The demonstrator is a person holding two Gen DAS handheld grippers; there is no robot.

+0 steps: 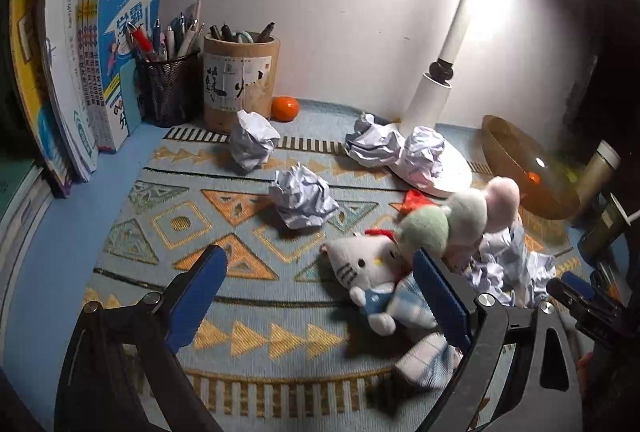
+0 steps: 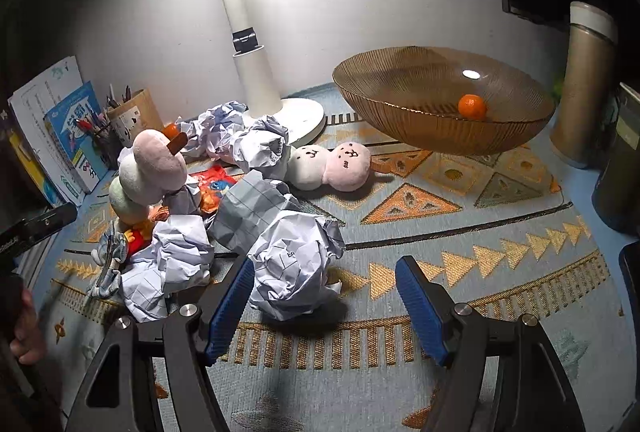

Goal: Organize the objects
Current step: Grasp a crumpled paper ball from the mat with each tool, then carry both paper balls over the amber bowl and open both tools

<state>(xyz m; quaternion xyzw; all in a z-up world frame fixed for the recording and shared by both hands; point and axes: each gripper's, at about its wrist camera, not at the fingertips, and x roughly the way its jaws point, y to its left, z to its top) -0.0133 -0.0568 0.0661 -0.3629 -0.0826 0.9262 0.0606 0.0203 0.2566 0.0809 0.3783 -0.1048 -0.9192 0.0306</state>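
In the left wrist view the left gripper [image 1: 320,296] hangs with jaws apart over the patterned mat [image 1: 256,340], the Hello Kitty plush [image 1: 368,280] just inside its right finger, while in the right wrist view the right gripper [image 2: 326,306], jaws apart, flanks a crumpled paper ball [image 2: 294,268], a mandarin [image 2: 472,107] lying in the far amber glass bowl [image 2: 420,128].

Patterned mat [image 2: 460,232] bearing crumpled paper balls [image 2: 296,272], plush toys [image 2: 332,168], amber bowl [image 2: 440,136], lamp base [image 2: 304,120]
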